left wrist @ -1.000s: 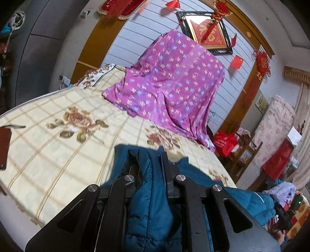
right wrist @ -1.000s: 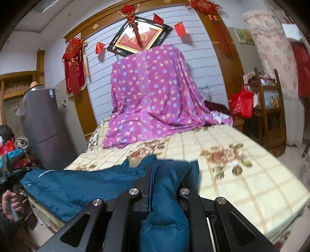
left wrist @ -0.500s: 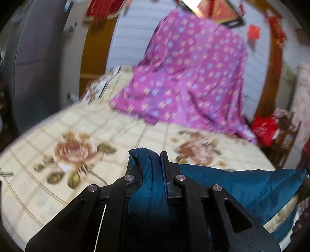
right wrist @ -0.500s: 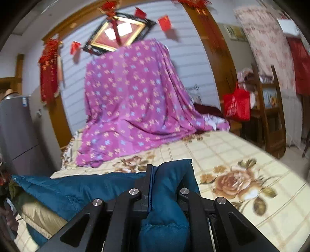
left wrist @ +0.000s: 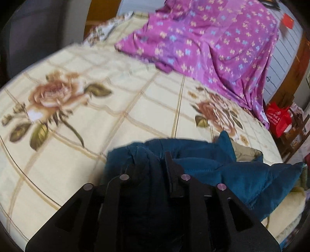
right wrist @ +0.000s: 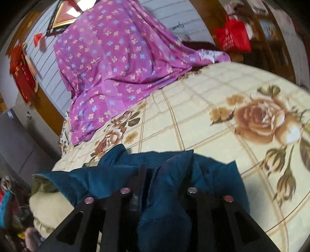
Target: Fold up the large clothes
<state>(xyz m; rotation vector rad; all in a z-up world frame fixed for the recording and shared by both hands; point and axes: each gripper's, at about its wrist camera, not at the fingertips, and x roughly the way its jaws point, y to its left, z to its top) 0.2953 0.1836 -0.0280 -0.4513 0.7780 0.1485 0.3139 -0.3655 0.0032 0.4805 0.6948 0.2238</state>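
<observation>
A teal padded jacket (left wrist: 228,172) lies on the near edge of a bed (left wrist: 135,108), bunched into folds, with a strip of its olive lining showing at one side. In the left wrist view, the left gripper (left wrist: 150,160) points down at the jacket, and a thick fold of the fabric sits between its two black fingers; its jaws have just been opening a little, and whether the pads press on the cloth cannot be told through the blur. In the right wrist view, the right gripper (right wrist: 164,174) has a puffed fold of the same jacket (right wrist: 108,174) bulging up between its fingers; its jaws have just been opening too, and there is a dark gap between the left finger and the fabric. The bed is covered with a cream checked sheet printed with brown roses. Farther back, a purple flowered cloth (left wrist: 209,40) is draped over something tall at the far side of the bed. A red bag (right wrist: 232,36) hangs beyond the bed's far corner. Only the right view shows a gold picture frame (right wrist: 64,15) on the wall above the purple cloth, red hanging ornaments (right wrist: 23,71), and a grey cabinet (right wrist: 17,139) beside the bed.
</observation>
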